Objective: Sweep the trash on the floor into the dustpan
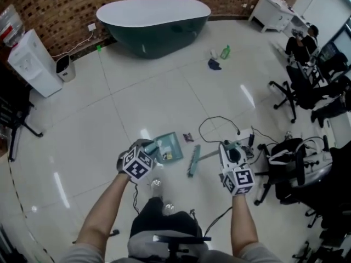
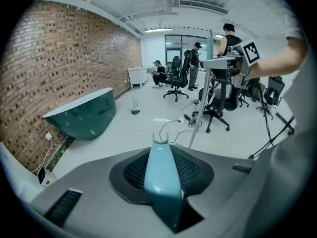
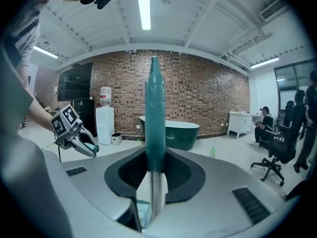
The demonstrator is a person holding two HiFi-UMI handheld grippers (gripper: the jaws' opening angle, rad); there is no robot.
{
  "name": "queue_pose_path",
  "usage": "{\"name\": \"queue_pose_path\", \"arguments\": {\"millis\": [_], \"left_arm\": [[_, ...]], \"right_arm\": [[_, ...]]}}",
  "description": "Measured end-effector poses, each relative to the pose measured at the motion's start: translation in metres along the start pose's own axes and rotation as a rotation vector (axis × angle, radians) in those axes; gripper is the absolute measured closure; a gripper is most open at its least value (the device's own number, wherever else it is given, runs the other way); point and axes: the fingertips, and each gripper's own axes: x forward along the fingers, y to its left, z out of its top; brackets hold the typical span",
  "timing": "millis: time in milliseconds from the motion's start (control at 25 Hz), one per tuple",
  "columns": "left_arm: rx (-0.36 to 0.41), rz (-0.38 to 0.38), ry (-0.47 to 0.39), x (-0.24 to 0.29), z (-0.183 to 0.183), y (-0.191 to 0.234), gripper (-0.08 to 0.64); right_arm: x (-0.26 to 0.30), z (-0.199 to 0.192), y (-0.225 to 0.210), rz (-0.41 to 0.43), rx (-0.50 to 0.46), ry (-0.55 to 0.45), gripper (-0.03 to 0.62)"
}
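Note:
In the head view my left gripper point(image 1: 148, 149) is shut on the handle of the teal dustpan point(image 1: 169, 147), which hangs low over the white floor. In the left gripper view that pale teal handle point(image 2: 161, 170) sits pinched between the jaws. My right gripper point(image 1: 232, 155) is shut on the broom's handle; the teal broom head point(image 1: 193, 161) lies just right of the dustpan. The right gripper view has the teal grip point(image 3: 154, 115) and its metal shaft point(image 3: 156, 197) standing upright between the jaws. A small dark piece of trash point(image 1: 188, 137) lies on the floor beside the dustpan.
A dark green bathtub point(image 1: 153, 23) stands by the brick wall, with a water dispenser point(image 1: 33, 62) and a small bin point(image 1: 66, 68) to its left. Office chairs point(image 1: 296, 95) and cables point(image 1: 219, 126) crowd the right side. A green bottle point(image 1: 225, 52) and a dark cloth point(image 1: 214, 64) lie near the tub.

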Motion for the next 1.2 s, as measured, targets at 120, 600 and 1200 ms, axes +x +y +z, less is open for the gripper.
{"name": "queue_pose_path", "arguments": {"millis": [120,600,1200], "left_arm": [[0.016,-0.023,-0.006,0.019,0.018,0.012,0.454],[-0.002,-0.026,0.088,0.099,0.06,0.021,0.453],[-0.059,-0.005,0.099,0.111,0.059,0.032,0.454]], "right_arm": [[0.022,0.003,-0.028,-0.046,-0.006,0.017,0.514],[0.11,-0.048,-0.115,0.02,0.023,0.077,0.514],[0.142,-0.082,-0.049,0.31,0.238,0.15,0.506]]}}
